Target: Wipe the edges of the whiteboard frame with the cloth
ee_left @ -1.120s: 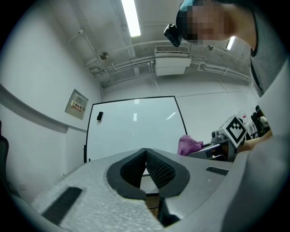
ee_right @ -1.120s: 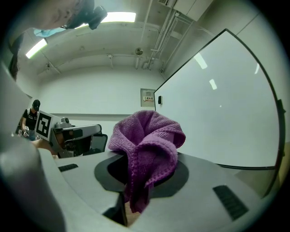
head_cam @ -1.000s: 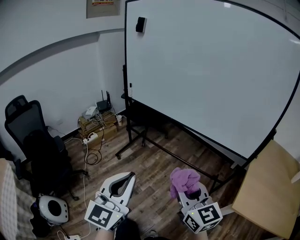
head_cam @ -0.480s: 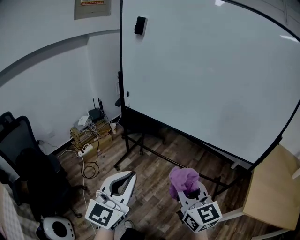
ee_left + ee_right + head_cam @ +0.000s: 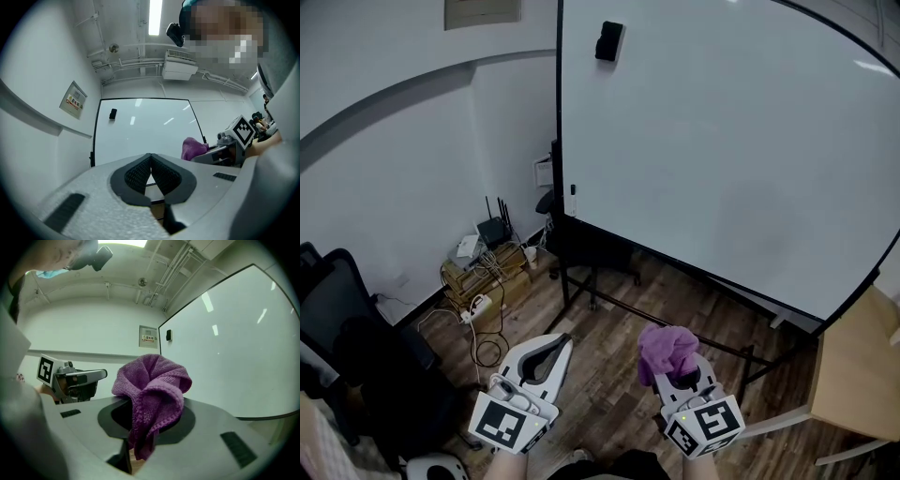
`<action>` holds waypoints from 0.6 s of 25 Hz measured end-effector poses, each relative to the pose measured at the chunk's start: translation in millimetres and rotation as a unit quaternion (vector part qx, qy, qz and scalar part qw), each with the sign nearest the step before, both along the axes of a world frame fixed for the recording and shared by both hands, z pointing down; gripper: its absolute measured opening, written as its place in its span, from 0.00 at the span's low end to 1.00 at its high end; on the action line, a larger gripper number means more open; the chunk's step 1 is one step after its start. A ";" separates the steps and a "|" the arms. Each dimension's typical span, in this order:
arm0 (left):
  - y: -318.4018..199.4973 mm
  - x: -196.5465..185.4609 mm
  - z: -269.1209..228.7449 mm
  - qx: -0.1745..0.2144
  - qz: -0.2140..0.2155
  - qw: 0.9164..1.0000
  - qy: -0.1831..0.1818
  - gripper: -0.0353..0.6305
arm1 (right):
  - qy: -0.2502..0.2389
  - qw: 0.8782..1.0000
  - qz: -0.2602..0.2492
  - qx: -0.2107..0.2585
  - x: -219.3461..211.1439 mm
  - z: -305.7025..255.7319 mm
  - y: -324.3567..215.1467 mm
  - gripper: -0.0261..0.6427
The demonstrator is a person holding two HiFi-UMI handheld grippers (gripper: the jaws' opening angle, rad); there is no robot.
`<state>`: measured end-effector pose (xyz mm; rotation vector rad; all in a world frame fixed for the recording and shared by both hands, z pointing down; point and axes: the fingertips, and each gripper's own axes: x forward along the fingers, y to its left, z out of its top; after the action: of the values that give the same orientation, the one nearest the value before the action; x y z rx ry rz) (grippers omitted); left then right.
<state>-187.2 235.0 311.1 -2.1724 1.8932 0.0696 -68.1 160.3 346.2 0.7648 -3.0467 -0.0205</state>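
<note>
Wood floor (image 5: 619, 323), white walls, office corner. Far left a chair (image 5: 337, 319), then cables (image 5: 483, 305) on the floor by the wall. Left tongs (image 5: 559, 341) low in frame, closed on nothing, pads meeting at the tip. Right tongs (image 5: 679, 373) beside them, clamped on the cloth (image 5: 667, 345). Whiteboard (image 5: 731, 159) fills the upper right, with a black frame (image 5: 560, 122) and an eraser (image 5: 608, 41) stuck near the top left corner. Worktop (image 5: 862, 375) corner at far right.

Both tongs are well apart from the frame; wiping probably not begun.

Risks, as a guess:
- The cloth looks pinched by only a fold, so drag along the frame could pull it out.
- The wad flops to one side, so a bare jaw might scrape the frame instead.
- The board is on a floor stand, so a hard push could shift or swing it.
- The cables are a trip hazard if stepping left for the left edge.

Cloth: purple, knit or terry texture, bunched into a loose wad. It stands up above the jaws, with one tail hanging down between them. Looks dry and soft, and no dirt shows.
</note>
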 end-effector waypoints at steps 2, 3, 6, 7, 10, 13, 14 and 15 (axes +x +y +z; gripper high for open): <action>0.0 -17.4 2.0 0.005 -0.001 1.000 -0.001 0.08 | 0.004 1.000 0.000 0.000 -16.2 1.0 1.0 0.17; -0.7 -24.6 3.1 0.006 0.000 1.000 0.002 0.08 | 0.006 1.000 0.000 0.000 -23.1 1.5 0.6 0.17; -5.0 -43.7 6.6 0.006 -0.001 1.000 0.008 0.08 | 0.013 1.000 0.002 -0.002 -41.5 3.9 -4.9 0.17; -8.0 -50.7 8.4 0.005 -0.004 1.000 0.010 0.08 | 0.015 1.000 0.002 -0.003 -48.0 5.5 -8.4 0.17; -21.5 -73.0 16.6 0.000 -0.010 1.000 0.022 0.08 | 0.025 1.000 -0.001 -0.008 -70.3 13.3 -23.2 0.17; -40.2 -98.8 22.9 -0.006 -0.016 1.000 0.024 0.08 | 0.034 0.999 -0.008 -0.010 -98.6 19.1 -43.6 0.17; -47.5 -108.4 23.2 -0.006 -0.019 0.999 0.025 0.08 | 0.036 0.999 -0.011 -0.009 -109.4 19.7 -51.7 0.17; -55.2 -118.2 22.7 -0.005 -0.022 0.999 0.025 0.08 | 0.037 0.999 -0.015 -0.007 -120.5 19.8 -60.5 0.17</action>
<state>-305.4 179.8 333.8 -2.1549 1.9709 0.1079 -188.6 99.9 366.0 0.7024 -2.9849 -0.0257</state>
